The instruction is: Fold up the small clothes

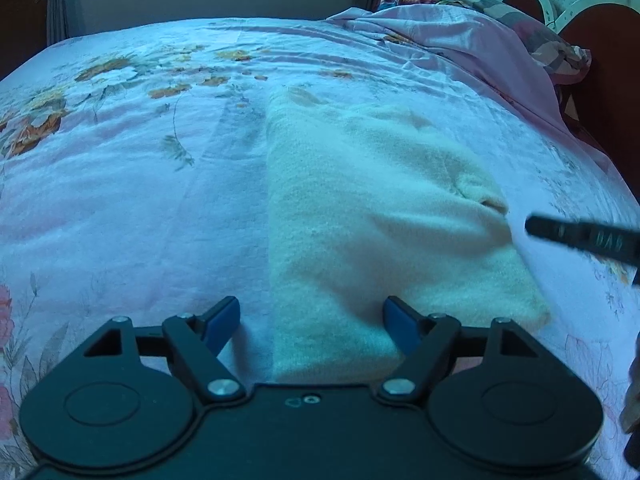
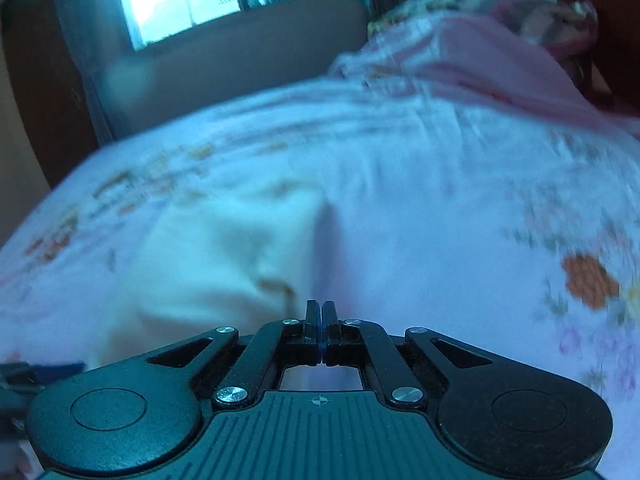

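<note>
Floral bedsheet [image 1: 140, 184] under folded cream cloth [image 1: 360, 208]; left tongs [image 1: 312, 320] released, right tongs [image 2: 321, 312] clenched empty.

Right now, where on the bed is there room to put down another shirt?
Left of the cream cloth the flowered sheet lies bare. The far right corner is crowded by the bunched pink blanket and pillow.

Cream garment [image 1: 360, 208] — on a pale pink, orange-flowered bedsheet [image 1: 140, 168].
</note>
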A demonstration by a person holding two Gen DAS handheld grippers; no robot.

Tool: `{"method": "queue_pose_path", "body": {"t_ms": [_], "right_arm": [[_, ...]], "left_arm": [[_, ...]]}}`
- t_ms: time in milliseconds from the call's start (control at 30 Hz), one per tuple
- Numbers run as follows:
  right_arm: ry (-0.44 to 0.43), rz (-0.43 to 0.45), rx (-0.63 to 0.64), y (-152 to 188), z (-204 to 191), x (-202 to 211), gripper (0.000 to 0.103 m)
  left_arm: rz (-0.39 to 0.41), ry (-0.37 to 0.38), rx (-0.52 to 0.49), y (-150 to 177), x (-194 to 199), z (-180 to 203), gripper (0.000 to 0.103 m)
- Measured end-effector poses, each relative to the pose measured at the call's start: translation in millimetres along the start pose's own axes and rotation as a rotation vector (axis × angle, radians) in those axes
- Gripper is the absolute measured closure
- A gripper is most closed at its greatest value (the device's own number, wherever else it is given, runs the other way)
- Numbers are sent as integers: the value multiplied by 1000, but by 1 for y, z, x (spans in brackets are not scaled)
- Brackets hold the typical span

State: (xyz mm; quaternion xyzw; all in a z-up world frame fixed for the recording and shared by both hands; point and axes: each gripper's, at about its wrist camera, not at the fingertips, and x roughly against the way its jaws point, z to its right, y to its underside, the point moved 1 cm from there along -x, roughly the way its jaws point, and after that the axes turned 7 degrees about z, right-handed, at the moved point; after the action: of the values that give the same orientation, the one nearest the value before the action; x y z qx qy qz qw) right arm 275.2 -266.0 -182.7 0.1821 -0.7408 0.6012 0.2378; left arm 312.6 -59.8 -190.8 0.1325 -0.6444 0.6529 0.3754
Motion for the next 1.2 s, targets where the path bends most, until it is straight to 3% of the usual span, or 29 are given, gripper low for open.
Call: {"method": "queue_pose_path", "body": {"t_ms": [200, 267, 333, 433, 567, 700, 733, 800, 933, 1200], "right_arm": [[-73, 34, 168, -19, -54, -20, 103], [-38, -4, 252, -7, -61, -36, 103], [1, -96, 307, 18, -50, -55, 103], [58, -87, 366, 37, -36, -54, 103], [47, -101, 351, 26, -39, -48, 103], [-59, 25, 283, 14, -53, -18, 103], [-63, 21, 293, 17, -57, -20, 103], [-22, -74, 360, 34, -57, -37, 103], [-16, -62, 380, 41, -52, -37, 103], [-19, -85, 293, 28, -45, -26, 103]], "left_arm": [[8, -2, 22, -14, -6, 2, 29], [-49, 24, 47, -9, -16, 2, 29], [-52, 52, 67, -2, -17, 4, 29], [-53, 78, 5, 4, -15, 12, 29], [-57, 78, 14, -1, -7, 6, 31], [-29, 14, 22, -6, -7, 1, 28], [-43, 8, 24, -5, -11, 1, 27], [-50, 5, 8, -4, -14, 2, 24], [-47, -1, -27, -6, -7, 4, 26], [-22, -35, -30, -27, -4, -1, 26]]}}
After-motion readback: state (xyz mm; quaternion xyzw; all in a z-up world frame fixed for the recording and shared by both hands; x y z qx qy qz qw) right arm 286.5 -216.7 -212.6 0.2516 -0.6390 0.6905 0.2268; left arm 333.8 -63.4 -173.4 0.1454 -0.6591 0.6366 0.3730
